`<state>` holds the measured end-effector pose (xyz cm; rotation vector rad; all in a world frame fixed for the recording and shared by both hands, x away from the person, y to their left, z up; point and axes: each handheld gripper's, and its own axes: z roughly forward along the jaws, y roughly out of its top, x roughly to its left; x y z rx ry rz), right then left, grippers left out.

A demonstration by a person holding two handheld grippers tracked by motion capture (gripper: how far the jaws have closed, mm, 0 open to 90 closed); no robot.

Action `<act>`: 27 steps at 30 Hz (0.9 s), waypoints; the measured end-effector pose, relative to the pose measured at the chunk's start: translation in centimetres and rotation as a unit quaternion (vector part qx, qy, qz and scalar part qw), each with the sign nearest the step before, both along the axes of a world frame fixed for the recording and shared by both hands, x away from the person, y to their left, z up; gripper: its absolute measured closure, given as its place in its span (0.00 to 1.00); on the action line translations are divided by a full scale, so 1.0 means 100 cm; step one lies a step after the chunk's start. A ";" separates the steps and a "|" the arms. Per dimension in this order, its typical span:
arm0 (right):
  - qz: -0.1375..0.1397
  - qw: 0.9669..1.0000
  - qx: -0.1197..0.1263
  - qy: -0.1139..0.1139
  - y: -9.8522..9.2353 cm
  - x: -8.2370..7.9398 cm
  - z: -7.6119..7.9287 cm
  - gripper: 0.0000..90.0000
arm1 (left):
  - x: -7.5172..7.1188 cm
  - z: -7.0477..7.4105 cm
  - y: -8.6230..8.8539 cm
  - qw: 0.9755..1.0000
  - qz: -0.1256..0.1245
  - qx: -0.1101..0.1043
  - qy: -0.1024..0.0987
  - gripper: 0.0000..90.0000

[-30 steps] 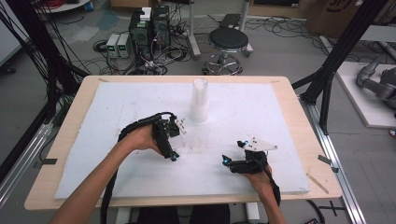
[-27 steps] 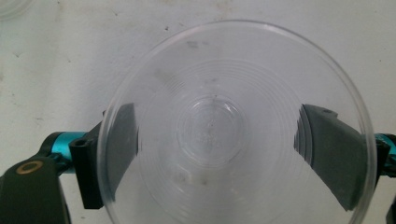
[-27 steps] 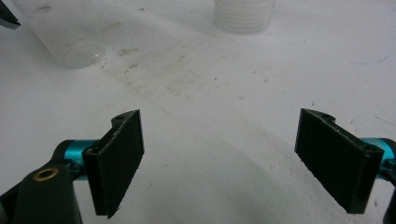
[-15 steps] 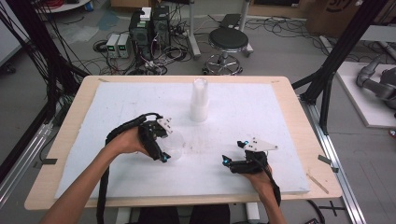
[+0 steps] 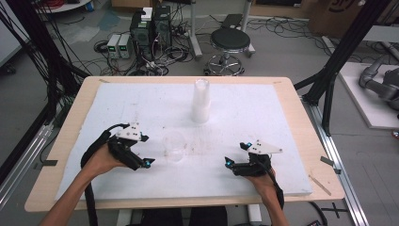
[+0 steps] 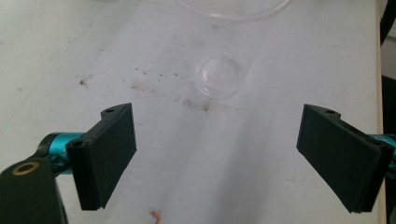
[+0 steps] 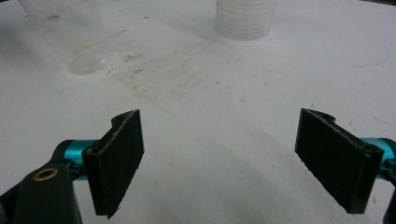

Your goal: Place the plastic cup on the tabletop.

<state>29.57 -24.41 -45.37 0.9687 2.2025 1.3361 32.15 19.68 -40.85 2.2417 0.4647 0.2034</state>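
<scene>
A single clear plastic cup [image 5: 173, 146] stands upright on the white foam board [image 5: 263, 113]. A tall stack of clear cups [image 5: 201, 101] stands behind it near the board's middle. My left gripper [image 5: 147, 150] sits just left of the single cup, apart from it; its jaws have just been opening and nothing is between them. In the left gripper view the cup [image 6: 218, 77] lies ahead, beyond the open jaws. My right gripper [image 5: 234, 154] rests open on the board at the near right. Its view has the cup [image 7: 70, 32] far left and the stack [image 7: 243, 18] ahead.
The wooden table [image 5: 84, 94] rims the foam board. Brown specks stain the board [image 6: 140, 84] around the cup. Behind the table a black stool [image 5: 229, 42] and electronics boxes with cables [image 5: 146, 28] stand on the floor. Black frame posts [image 5: 329, 80] rise at the right.
My left gripper has drawn back to the left and nearer the table's front edge, away from the single cup, which stays standing. The right gripper has not moved.
</scene>
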 end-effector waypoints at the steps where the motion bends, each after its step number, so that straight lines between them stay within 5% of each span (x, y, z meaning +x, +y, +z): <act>1: 0.000 1.000 0.000 -0.002 0.000 0.000 0.000 0.17 | -0.003 -0.002 0.003 1.000 0.010 -0.013 -0.002 0.13; 2: -0.001 1.000 0.002 -0.004 0.000 -0.001 0.000 0.17 | -0.009 -0.007 0.011 0.999 0.026 -0.044 -0.008 0.13; 6: -0.005 1.000 0.005 -0.008 -0.001 -0.001 0.000 0.17 | -0.016 -0.016 0.020 0.996 0.055 -0.073 -0.022 0.13; 9: -0.008 1.000 0.012 -0.005 -0.002 -0.002 0.000 0.17 | -0.025 -0.025 0.027 0.988 0.092 -0.117 -0.034 0.13; 15: -0.013 1.000 0.016 -0.008 -0.003 -0.002 0.000 0.17 | -0.039 -0.040 0.033 0.977 0.146 -0.144 -0.066 0.13; 19: -0.013 1.000 0.013 -0.010 -0.003 -0.002 0.000 0.17 | -0.043 -0.049 0.035 0.972 0.162 -0.160 -0.061 0.13; 23: -0.015 1.000 0.012 -0.011 -0.002 -0.002 0.000 0.17 | -0.045 -0.055 0.034 0.970 0.172 -0.159 -0.073 0.13; 27: -0.016 1.000 0.009 -0.013 -0.002 -0.003 0.000 0.17 | -0.046 -0.057 0.035 0.964 0.187 -0.167 -0.084 0.13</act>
